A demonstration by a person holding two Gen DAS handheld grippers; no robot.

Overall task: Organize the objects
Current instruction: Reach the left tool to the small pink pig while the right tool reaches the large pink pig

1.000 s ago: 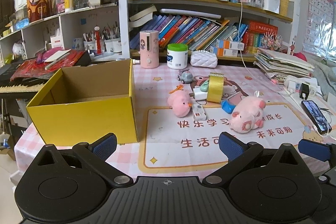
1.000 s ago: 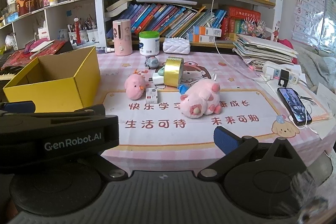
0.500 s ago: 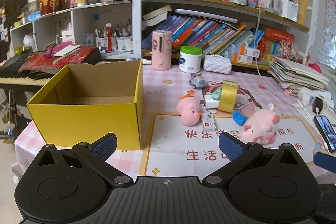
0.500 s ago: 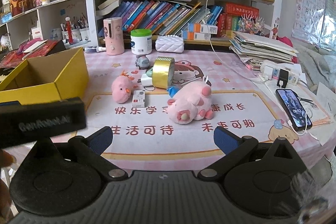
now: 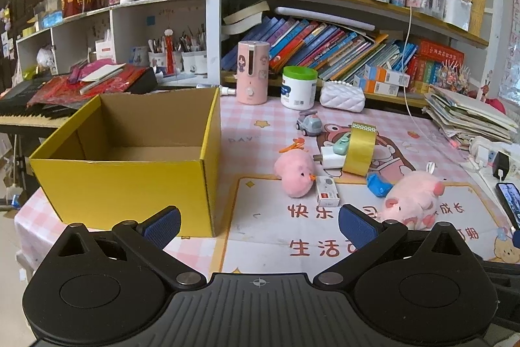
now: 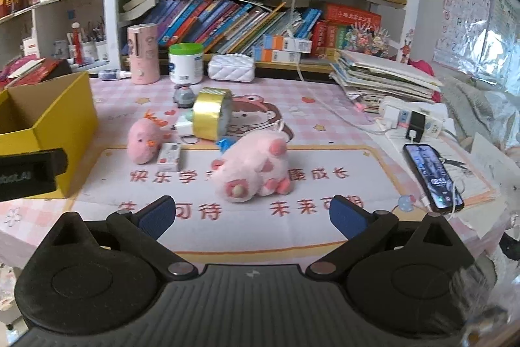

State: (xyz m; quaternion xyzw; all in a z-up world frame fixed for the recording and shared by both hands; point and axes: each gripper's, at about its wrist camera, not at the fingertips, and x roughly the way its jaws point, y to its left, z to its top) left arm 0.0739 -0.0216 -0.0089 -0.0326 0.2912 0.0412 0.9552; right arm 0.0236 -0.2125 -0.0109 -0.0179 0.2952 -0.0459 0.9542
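An empty yellow cardboard box (image 5: 130,181) (image 6: 48,132) stands on the table's left. To its right lie a pink chick plush (image 5: 294,173) (image 6: 144,142), a small white box (image 5: 327,194) (image 6: 169,155), a pink pig plush (image 5: 411,202) (image 6: 252,173), a gold tape roll (image 5: 360,150) (image 6: 210,114), a white charger (image 5: 331,156), a blue piece (image 5: 377,184) and a grey toy car (image 5: 310,123) (image 6: 183,95). My left gripper (image 5: 258,221) is open, short of the box and toys. My right gripper (image 6: 252,213) is open just before the pig plush.
A pink dispenser (image 5: 253,72), a green-lidded tub (image 5: 299,87) and a white quilted pouch (image 5: 342,95) line the back under crowded bookshelves. A paper stack (image 6: 386,78), a power strip (image 6: 412,119) and a phone (image 6: 432,178) occupy the right side. A keyboard (image 5: 29,114) is at the left.
The left gripper has swung left and risen, so the box now sits more centred. The right gripper has moved forward toward the pig plush. Both stay open.
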